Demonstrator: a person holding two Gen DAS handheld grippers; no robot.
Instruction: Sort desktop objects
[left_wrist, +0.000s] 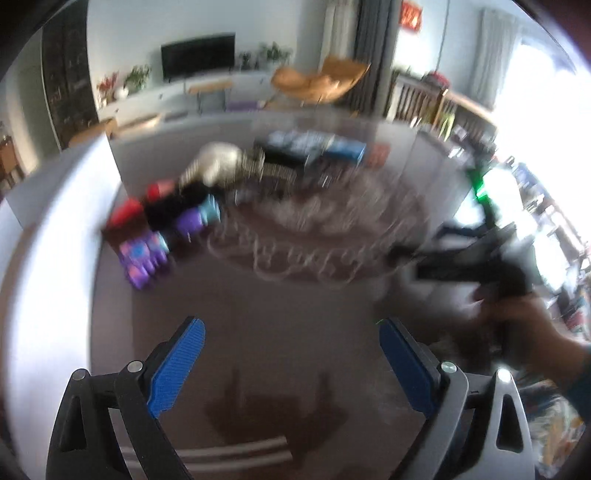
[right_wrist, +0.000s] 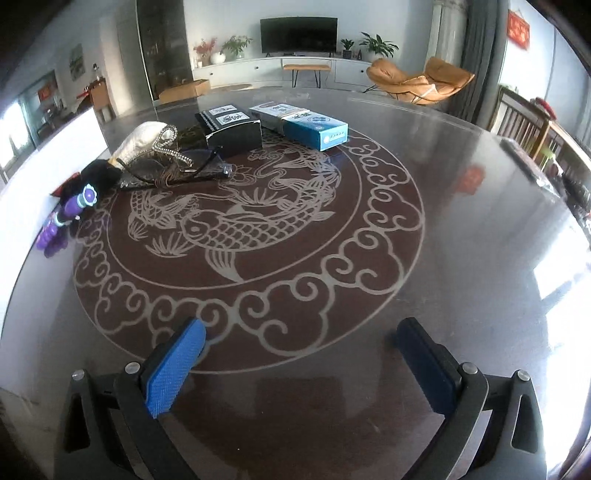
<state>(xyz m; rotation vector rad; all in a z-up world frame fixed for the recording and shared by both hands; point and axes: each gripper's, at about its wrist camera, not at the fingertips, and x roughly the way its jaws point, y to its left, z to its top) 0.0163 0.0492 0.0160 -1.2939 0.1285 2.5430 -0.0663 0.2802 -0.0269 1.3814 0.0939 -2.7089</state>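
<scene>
Left gripper (left_wrist: 291, 365) — jaws spread wide, nothing between them, over bare table (right_wrist: 461, 206); view blurred. Right gripper (right_wrist: 299, 365) likewise wide apart and empty, above the near rim of the fish medallion (right_wrist: 236, 229). Along the table's far-left edge: purple toy (right_wrist: 68, 212), black fuzzy item (right_wrist: 99, 177), glasses (right_wrist: 177, 168), cream pouch (right_wrist: 142, 142). Farther back — black box (right_wrist: 231, 127), blue box (right_wrist: 314, 127) beside it.
</scene>
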